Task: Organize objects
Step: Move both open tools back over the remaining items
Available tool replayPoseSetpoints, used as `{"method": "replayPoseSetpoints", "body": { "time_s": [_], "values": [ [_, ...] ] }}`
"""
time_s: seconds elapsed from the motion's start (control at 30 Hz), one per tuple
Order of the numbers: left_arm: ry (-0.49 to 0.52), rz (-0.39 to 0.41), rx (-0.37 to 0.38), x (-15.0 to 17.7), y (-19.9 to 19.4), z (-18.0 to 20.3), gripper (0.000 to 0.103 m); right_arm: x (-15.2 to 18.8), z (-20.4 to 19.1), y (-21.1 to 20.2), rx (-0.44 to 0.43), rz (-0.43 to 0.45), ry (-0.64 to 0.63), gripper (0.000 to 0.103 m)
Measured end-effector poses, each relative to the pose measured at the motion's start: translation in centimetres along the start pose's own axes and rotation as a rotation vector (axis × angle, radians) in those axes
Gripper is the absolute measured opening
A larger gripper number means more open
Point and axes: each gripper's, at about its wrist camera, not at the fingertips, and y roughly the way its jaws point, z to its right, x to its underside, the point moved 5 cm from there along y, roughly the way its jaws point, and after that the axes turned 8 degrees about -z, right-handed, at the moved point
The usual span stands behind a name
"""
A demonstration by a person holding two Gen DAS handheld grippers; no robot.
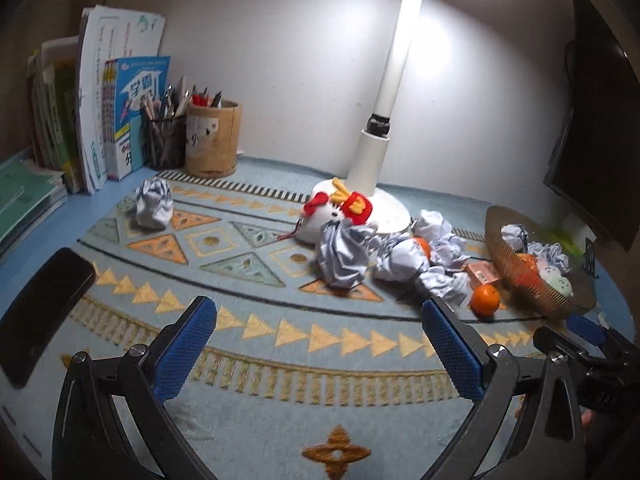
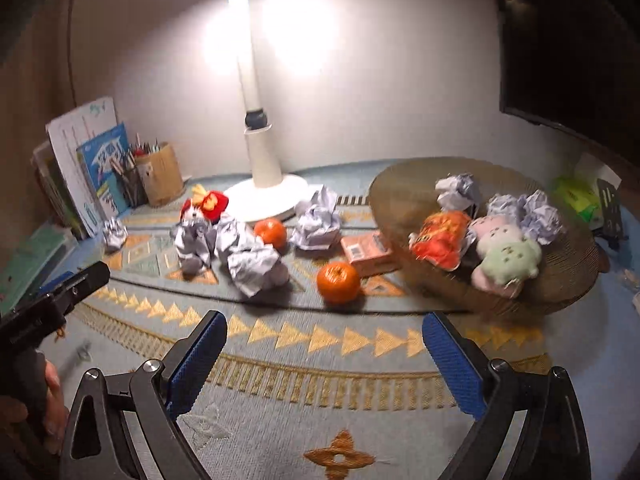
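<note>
My left gripper [image 1: 319, 306] is open over the patterned mat [image 1: 256, 344] with nothing between its blue pads. My right gripper [image 2: 324, 320] is also open and empty, a little short of an orange [image 2: 338, 282]. Beyond lie several crumpled paper balls [image 2: 252, 260], a second orange [image 2: 271, 233], an orange box [image 2: 366, 252] and a white plush with a red bow [image 1: 332, 216]. One paper ball [image 1: 154, 204] sits apart at the left. At the right, a wicker basket [image 2: 400, 184] holds paper balls, plush toys and a red snack packet [image 2: 440, 236].
A white lamp base [image 1: 384, 208] stands at the back middle. Books [image 1: 100, 100] and two pen holders [image 1: 212, 140] line the back left. A black phone [image 1: 44, 312] lies at the mat's left edge. A dark monitor [image 2: 568, 48] hangs at the right.
</note>
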Motion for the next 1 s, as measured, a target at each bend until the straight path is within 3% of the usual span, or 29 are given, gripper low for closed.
{"method": "replayPoseSetpoints", "body": {
  "time_s": [0.07, 0.13, 0.3, 0.73, 1.0],
  "values": [
    [-0.035, -0.024, 0.005, 1.1, 0.8, -1.4, 0.102, 1.3, -0.9, 1.7, 0.034, -0.042, -0.029, 0.098],
    [-0.087, -0.042, 0.026, 1.0, 1.2, -2.2, 0.102, 1.3, -1.7, 1.9, 0.088, -0.030, -0.088, 0.098],
    [-0.111, -0.125, 0.033, 1.5, 2.6, -2.8, 0.102, 2.0, -2.7, 3.0, 0.143, -0.080, -0.149, 0.098],
    [0.007, -0.157, -0.008, 2.0, 3.0, -0.4, 0.102, 1.9, -2.1, 3.4, 0.113, -0.115, -0.114, 0.100],
    [0.006, -0.164, -0.010, 2.1, 3.1, -0.4, 0.102, 1.9, -2.1, 3.4, 0.106, -0.116, -0.105, 0.102]
  ]
}}
